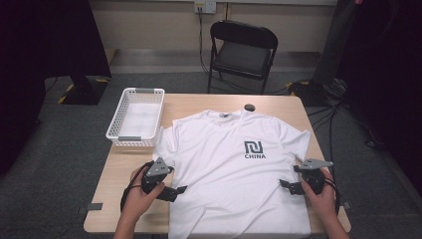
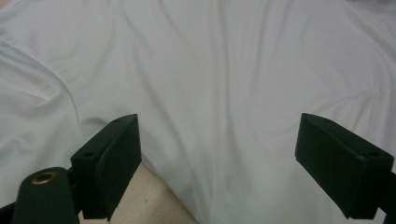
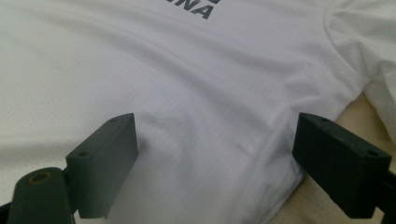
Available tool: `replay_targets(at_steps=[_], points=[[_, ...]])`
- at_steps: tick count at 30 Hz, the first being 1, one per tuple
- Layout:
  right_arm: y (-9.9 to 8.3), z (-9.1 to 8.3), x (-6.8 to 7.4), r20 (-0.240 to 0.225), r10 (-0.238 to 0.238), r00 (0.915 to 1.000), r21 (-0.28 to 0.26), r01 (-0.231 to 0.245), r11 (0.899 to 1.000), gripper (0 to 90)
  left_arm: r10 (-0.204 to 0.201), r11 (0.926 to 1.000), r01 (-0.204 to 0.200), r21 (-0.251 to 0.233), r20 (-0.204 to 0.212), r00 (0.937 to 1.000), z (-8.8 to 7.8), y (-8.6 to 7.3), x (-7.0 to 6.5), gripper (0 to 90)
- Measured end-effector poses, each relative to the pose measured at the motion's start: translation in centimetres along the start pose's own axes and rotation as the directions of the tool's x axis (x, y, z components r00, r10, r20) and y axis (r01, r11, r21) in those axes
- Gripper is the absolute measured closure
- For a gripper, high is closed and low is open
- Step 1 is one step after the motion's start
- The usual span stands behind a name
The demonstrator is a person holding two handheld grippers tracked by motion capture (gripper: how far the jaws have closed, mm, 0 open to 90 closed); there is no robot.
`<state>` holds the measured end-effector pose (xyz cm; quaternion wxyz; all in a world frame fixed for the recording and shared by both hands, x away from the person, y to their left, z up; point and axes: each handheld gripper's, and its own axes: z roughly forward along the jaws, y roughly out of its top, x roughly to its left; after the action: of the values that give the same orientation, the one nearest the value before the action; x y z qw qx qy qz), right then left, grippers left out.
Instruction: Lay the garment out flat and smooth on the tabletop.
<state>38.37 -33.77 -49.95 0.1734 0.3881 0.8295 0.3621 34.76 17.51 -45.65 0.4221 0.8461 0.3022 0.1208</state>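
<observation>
A white T-shirt [image 1: 234, 169] lay spread flat, front up, across the wooden worktop [image 1: 189, 102], its collar toward the far edge and its hem hanging over the near edge. The high view gave the whole layout: a dark logo [image 1: 254, 149] with the word CHINA on the chest, a white plastic basket [image 1: 135, 118] at the worktop's far left corner just beside the shirt's sleeve, a small dark round object [image 1: 249, 107] near the collar, and a black folding chair [image 1: 242, 52] on the floor beyond.

The left tool [image 1: 178, 190] sat at the shirt's left side edge and the right tool [image 1: 284, 184] at its right side edge, each held in a hand [image 1: 142, 196] coming up from the bottom of the frame, both pointing inward toward the cloth.

The left gripper view brought in what the high view could not: the left tool [image 2: 212, 154] had its jaws wide apart, nothing pinched between them, with rippled white fabric [image 2: 210, 70] ahead and a wedge of bare wood [image 2: 149, 200] under the shirt's edge. The right gripper view showed the right tool [image 3: 215, 156] likewise spread apart and clamped on nothing, the side seam of the shirt [image 3: 187, 70] running between the jaws, the lower part of the printed lettering [image 3: 189, 10] at the top, and the sleeve with bare worktop [image 3: 359, 112] at the right.
</observation>
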Motion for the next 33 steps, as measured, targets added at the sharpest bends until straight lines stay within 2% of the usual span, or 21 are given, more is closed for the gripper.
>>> replay_targets(at_steps=[23, 33], points=[[0.0, 0.0, 0.0, 0.000, 0.000, 1.0000, 0.000, 0.000, 1.000, 13.1, -0.024, 0.9995, 0.023, -0.022, -0.019, 0.9995, -1.5, -1.0, 1.1, 14.4], [0.0, 0.0, 0.0, 0.000, 0.001, 1.0000, 0.001, -0.001, 1.000, 13.1, -0.014, 0.9998, 0.014, -0.015, -0.026, 0.9995, -1.8, -1.4, 1.4, 14.4]])
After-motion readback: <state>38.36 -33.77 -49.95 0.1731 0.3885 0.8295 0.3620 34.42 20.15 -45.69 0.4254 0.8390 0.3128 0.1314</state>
